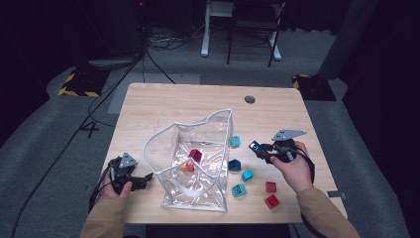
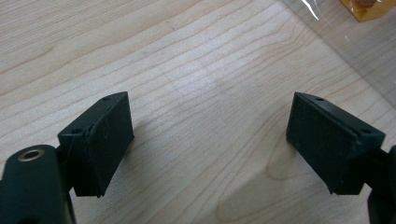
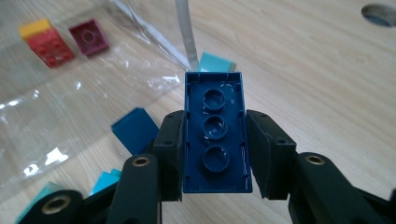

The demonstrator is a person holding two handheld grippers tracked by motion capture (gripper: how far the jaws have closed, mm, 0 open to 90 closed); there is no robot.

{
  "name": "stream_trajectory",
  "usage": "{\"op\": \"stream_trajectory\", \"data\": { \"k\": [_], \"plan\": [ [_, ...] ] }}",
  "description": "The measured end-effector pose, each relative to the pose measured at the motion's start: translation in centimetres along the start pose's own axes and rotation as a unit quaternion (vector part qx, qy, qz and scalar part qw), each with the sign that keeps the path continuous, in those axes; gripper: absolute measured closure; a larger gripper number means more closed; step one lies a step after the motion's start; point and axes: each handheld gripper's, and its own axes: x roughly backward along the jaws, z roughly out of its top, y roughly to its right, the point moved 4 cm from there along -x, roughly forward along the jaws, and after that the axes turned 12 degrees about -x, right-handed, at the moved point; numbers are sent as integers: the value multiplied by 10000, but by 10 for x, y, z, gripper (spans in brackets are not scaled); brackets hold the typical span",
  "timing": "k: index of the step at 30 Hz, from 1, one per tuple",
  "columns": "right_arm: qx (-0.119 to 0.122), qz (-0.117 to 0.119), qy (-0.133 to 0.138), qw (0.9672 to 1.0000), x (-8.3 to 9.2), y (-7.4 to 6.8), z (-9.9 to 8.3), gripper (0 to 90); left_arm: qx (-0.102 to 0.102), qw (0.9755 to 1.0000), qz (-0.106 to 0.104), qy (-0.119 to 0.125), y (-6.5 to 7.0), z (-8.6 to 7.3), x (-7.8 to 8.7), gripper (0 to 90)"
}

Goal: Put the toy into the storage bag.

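Nearest the lens in the right gripper view is the dark blue brick (image 3: 215,135), clamped between the jaws of the right hand-held gripper (image 3: 215,154), one pad on each long side. It is a long rectangular building brick turned hollow side up, showing three round tubes in a row inside thin walls; the plastic is glossy and catches the light. Some tiny raised marks sit inside the hollow, too small to read, and no brand or label is legible anywhere.

In the high view the same brick (image 1: 255,147) is held off the table (image 1: 163,101), to the right of the clear plastic bag (image 1: 198,168), with the person's right hand (image 1: 292,166) wrapped around the gripper body.

On the table below and to the left of that hand lie loose bricks: two red ones (image 1: 271,193), a teal one (image 1: 239,190), a lighter teal one (image 1: 247,175), a dark blue one (image 1: 234,164) and another teal one (image 1: 235,141) close against the bag's wall.

The left hand-held gripper (image 2: 210,140) rests low over bare wood with its jaws wide apart and nothing between them, near the bag's left edge.

Inside the bag sit a dark red brick (image 1: 195,154) and what seems to be a red and yellow stack (image 1: 187,167), though the creased plastic blurs it.

Farther off, a round grey cable hole (image 1: 250,99) marks the table's far side.
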Motion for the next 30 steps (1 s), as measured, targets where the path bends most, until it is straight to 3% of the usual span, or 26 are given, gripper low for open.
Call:
{"op": "stream_trajectory", "data": {
  "k": [17, 30],
  "plan": [
    [237, 258, 503, 9981, 46, -29, 45, 593, 1, 10000, 0, 1, 0, 0, 0, 151],
    [369, 510, 799, 9948, 63, -54, 77, 593, -1, 10000, 1, 0, 0, 0, 0, 151]
  ]
}}
